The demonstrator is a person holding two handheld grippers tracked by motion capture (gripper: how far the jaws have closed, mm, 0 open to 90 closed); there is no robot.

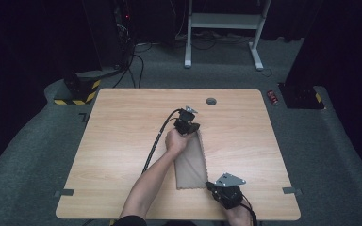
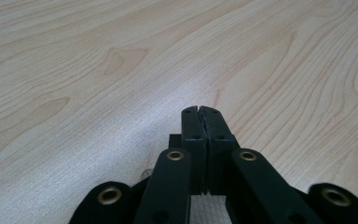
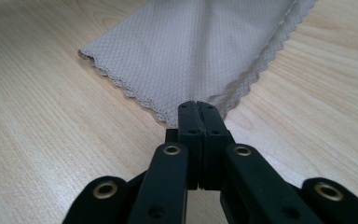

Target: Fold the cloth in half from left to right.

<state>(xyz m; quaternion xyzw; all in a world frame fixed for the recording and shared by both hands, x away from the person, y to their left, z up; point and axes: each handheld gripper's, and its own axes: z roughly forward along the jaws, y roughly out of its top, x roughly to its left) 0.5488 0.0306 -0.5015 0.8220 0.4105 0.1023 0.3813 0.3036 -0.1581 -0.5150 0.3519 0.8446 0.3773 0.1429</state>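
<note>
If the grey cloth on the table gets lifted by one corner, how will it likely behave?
The grey cloth would probably hang limp: it lies flat in a thin folded layer with soft creases. It looks light, being thin weave with a scalloped edge. Pushed across the smooth wooden table, it would likely bunch up rather than slide whole.

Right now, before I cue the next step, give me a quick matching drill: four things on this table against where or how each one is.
Things:
1. left gripper
2. right gripper
3. grey cloth
4. round grommet

States:
A. set in the tabletop near the far edge
B. lies folded, long and narrow, on the wood
C. jaws shut at the cloth's far end
D. jaws shut on the cloth's near corner

Pairs: 1-C, 2-D, 3-B, 4-A
</note>
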